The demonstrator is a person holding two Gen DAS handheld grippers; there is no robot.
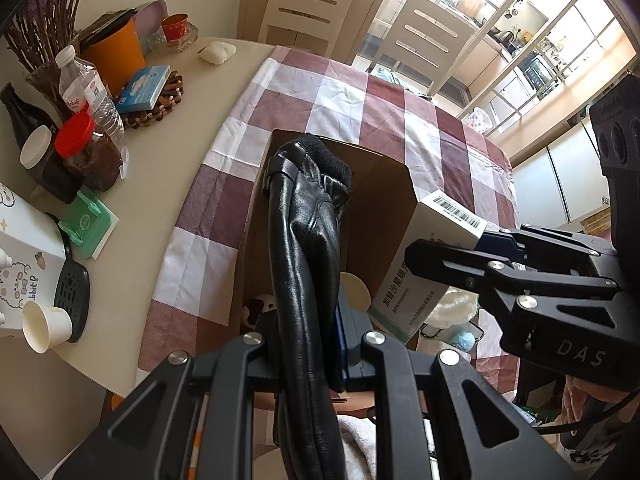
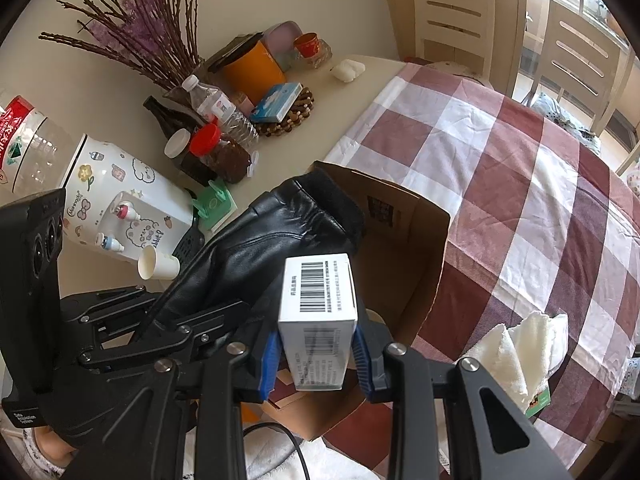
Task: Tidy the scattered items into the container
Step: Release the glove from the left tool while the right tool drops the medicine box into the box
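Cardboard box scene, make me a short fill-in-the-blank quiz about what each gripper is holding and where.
1. The left gripper is shut on a black leather ____.
2. The right gripper clamps a small white box printed with a ____.
3. Both items hang above the open ____ box.
4. That box stands on a ____ tablecloth.

Missing words: glove; barcode; cardboard; checked

Matte black right claw (image 1: pixel 476 236) lettered "DAS", silver screws, blue pads (image 2: pixel 269 360), black cable (image 2: pixel 292 448)
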